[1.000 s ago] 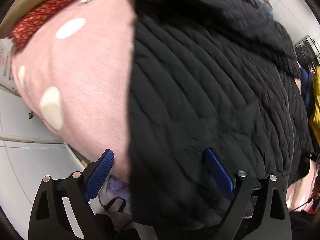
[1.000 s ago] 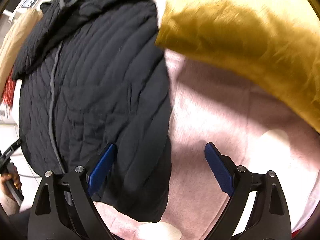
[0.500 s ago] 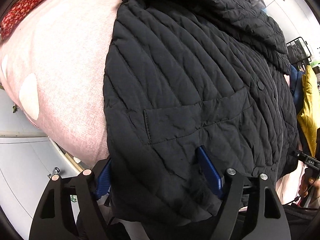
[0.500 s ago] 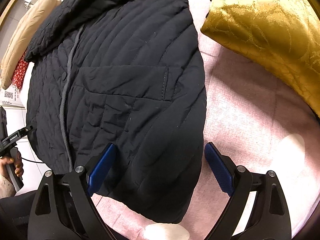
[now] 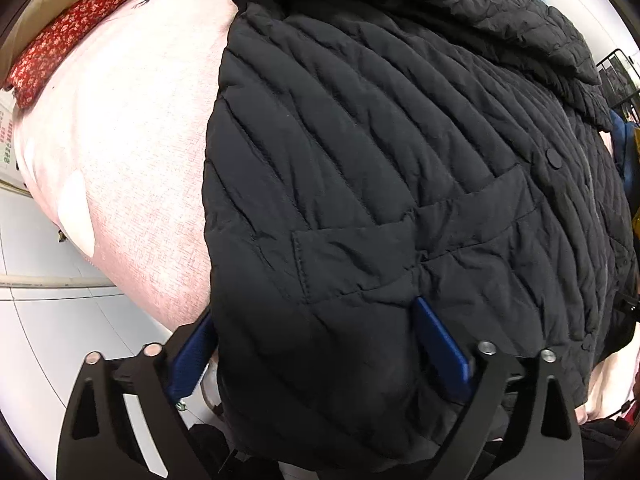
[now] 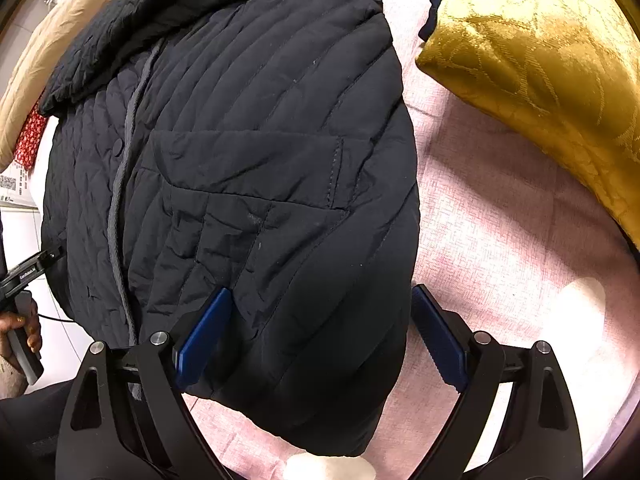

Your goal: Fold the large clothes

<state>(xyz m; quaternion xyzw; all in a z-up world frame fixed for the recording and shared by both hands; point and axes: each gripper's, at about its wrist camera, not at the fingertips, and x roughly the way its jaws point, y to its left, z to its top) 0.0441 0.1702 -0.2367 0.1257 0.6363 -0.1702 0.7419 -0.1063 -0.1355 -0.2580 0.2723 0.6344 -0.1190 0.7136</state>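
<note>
A black quilted jacket (image 5: 380,140) lies front up on a pink bedspread (image 5: 120,120), with its pockets and snap buttons showing. My left gripper (image 5: 316,348) points straight down over the jacket's lower left corner. Its jaws are opening, and the hem lies between the blue pads (image 5: 440,344) without being pinched. In the right wrist view the jacket (image 6: 248,160) fills the left half. My right gripper (image 6: 320,336) stands open over the lower right corner, with fabric between its wide-set pads (image 6: 438,340).
A gold cushion (image 6: 540,60) lies on the bedspread (image 6: 500,240) to the jacket's right. A beige pillow (image 6: 48,60) and red floral fabric (image 5: 60,48) sit beyond the collar. White floor tiles (image 5: 40,320) border the bed. A hand (image 6: 20,332) holds the other gripper's handle.
The jacket was blurred and is now flat and sharp, pockets showing. The left jaws narrowed on the hem, then widened again. The right gripper shifted sideways, so more of the jacket lies between its fingers.
</note>
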